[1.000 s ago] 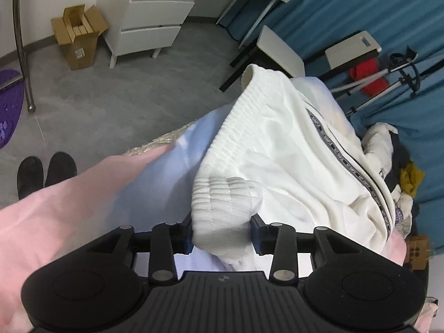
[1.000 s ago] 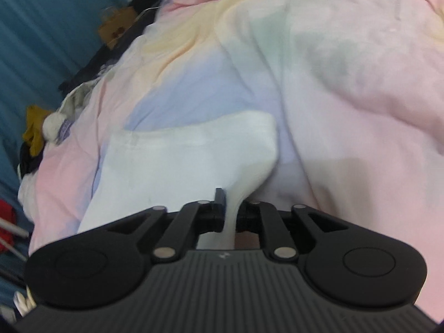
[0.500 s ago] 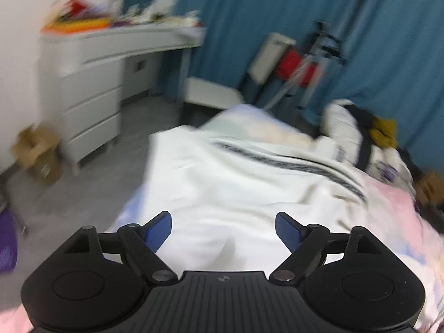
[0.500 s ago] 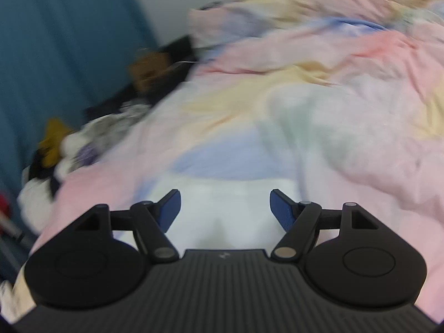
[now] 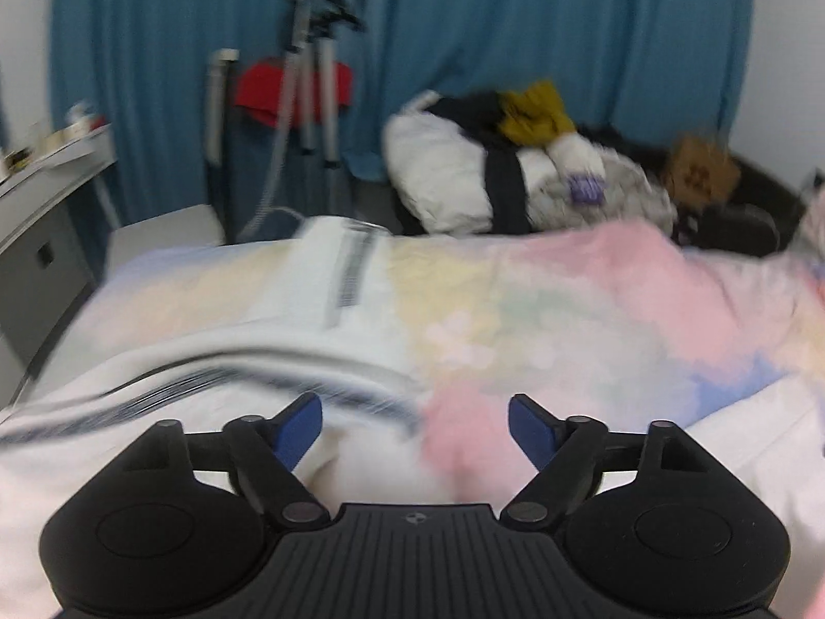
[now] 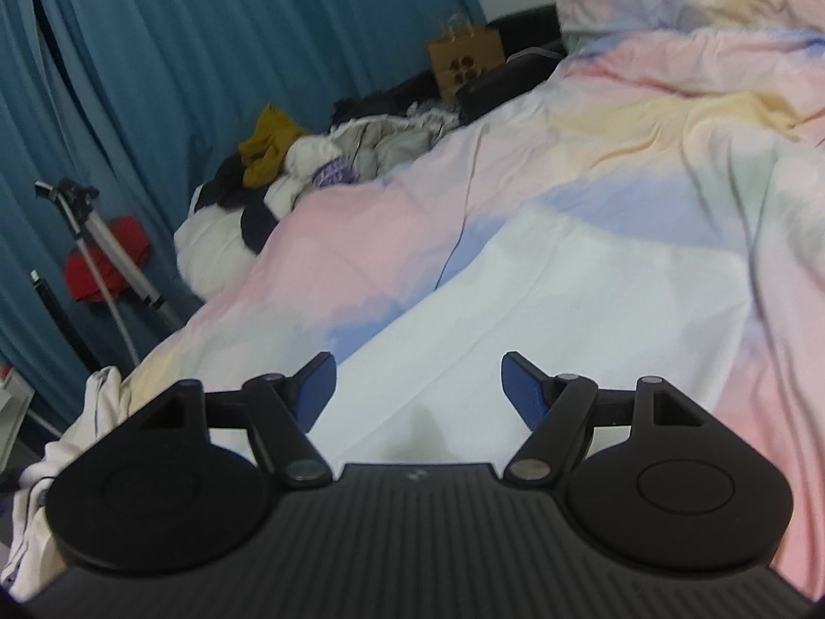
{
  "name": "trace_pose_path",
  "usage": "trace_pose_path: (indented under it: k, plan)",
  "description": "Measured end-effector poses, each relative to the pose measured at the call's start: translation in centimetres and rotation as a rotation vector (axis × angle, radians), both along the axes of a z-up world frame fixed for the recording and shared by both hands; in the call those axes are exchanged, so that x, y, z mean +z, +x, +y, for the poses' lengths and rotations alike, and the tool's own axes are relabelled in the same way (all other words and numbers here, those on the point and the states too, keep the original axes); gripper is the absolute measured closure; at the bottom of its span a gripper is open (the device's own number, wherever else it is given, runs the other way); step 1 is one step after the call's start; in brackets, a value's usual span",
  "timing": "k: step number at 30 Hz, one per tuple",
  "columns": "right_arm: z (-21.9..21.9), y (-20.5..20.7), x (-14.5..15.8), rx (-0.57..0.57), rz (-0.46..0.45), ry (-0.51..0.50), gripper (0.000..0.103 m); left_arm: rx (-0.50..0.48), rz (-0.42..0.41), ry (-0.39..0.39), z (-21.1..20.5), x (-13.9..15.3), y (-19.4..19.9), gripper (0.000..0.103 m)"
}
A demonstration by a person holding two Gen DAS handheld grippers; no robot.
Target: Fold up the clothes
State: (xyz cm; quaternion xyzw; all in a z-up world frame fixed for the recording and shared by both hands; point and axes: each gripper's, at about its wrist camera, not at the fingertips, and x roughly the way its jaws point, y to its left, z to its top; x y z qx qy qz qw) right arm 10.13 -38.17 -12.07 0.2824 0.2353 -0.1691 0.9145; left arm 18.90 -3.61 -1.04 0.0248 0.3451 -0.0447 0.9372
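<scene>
Left wrist view shows the left gripper (image 5: 415, 425) and right gripper (image 6: 418, 384) both wide open and empty over the white pants (image 5: 170, 371) on the bed (image 6: 644, 118), so a careless grab could pinch the blanket too.

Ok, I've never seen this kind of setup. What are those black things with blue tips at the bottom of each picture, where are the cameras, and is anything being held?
Each black device is a hand-held two-finger gripper; a person carries one in each hand, and no robot arm is involved. A fisheye camera on each gripper looks forward along its fingers, so one picture comes from the left gripper and the other from the right gripper. Both have their blue-padded fingers spread apart and hold nothing. Below them is a bed with a pastel bedcover. A white garment with a dark stripe lies on it, blurred in the left view. Unfolded clothes are piled by the blue curtain.
</scene>
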Motion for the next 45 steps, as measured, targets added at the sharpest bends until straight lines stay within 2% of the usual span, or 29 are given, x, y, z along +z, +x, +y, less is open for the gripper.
trace_pose_path:
  k: [3, 6, 10, 12, 13, 14, 16, 20, 26, 28, 30, 33, 34, 35, 37, 41, 42, 44, 45]
  plan:
    - [-0.2, 0.9, -0.7, 0.023, 0.001, 0.028, 0.03, -0.037, 0.031, 0.126, -5.3, -3.6, 5.7, 0.029]
    - [-0.2, 1.7, -1.3, 0.04, 0.002, 0.045, 0.03, -0.01, 0.084, 0.228, -8.1, -7.6, 11.1, 0.039]
    - [-0.7, 2.7, -2.8, 0.057, 0.011, 0.1, 0.03, 0.046, 0.14, 0.353, -8.6, -11.8, 16.0, 0.047]
    - [-0.8, 3.3, -3.6, 0.06, 0.017, 0.117, 0.03, 0.075, 0.139, 0.369, -8.4, -12.8, 17.2, 0.048]
    - [-0.9, 3.5, -3.9, 0.059, 0.022, 0.121, 0.03, 0.09, 0.139, 0.377, -8.3, -13.2, 17.8, 0.056]
    - [-0.9, 3.8, -4.2, 0.058, 0.028, 0.128, 0.03, 0.101, 0.133, 0.378, -8.3, -13.4, 18.0, 0.075]
    - [-1.0, 4.2, -4.8, 0.061, 0.037, 0.146, 0.03, 0.125, 0.117, 0.394, -8.1, -13.1, 18.1, 0.103]
    - [-1.0, 4.3, -5.1, 0.059, 0.039, 0.16, 0.03, 0.102, 0.057, 0.342, -7.7, -9.8, 16.9, 0.103]
    - [-1.1, 2.9, -3.8, 0.057, -0.002, 0.162, 0.03, -0.146, -0.137, 0.276, -11.6, 0.0, 12.5, 0.103]
    - [-1.0, 2.4, -3.3, 0.055, -0.007, 0.162, 0.03, -0.208, -0.171, 0.296, -13.1, 2.3, 11.5, 0.103]
    - [-0.9, 1.9, -3.0, 0.057, -0.013, 0.167, 0.03, -0.211, -0.143, 0.291, -13.6, 3.0, 11.2, 0.103]
    - [-1.1, 1.4, -2.7, 0.058, -0.021, 0.182, 0.03, -0.157, -0.064, 0.271, -12.8, 1.5, 11.1, 0.094]
    - [-1.2, 1.3, -2.7, 0.059, -0.022, 0.189, 0.03, -0.136, -0.03, 0.27, -12.2, 0.5, 11.2, 0.088]
    - [-1.3, 1.1, -2.8, 0.058, -0.022, 0.196, 0.03, -0.108, 0.015, 0.258, -11.2, -0.8, 11.4, 0.077]
    - [-1.7, 1.1, -3.0, 0.054, -0.022, 0.207, 0.03, -0.05, 0.095, 0.232, -8.9, -3.3, 12.0, 0.062]
    - [-2.2, 1.8, -4.0, 0.048, -0.004, 0.255, 0.028, -0.015, 0.219, 0.221, -3.7, -7.5, 12.4, 0.066]
    - [-2.2, 2.0, -4.3, 0.049, 0.002, 0.264, 0.028, -0.043, 0.21, 0.236, -3.1, -8.0, 12.2, 0.067]
    - [-2.1, 2.6, -4.7, 0.054, 0.014, 0.272, 0.028, -0.046, 0.186, 0.279, -2.6, -8.4, 12.1, 0.084]
    - [-2.0, 2.9, -5.0, 0.057, 0.024, 0.273, 0.028, -0.039, 0.191, 0.274, -2.1, -8.6, 12.3, 0.084]
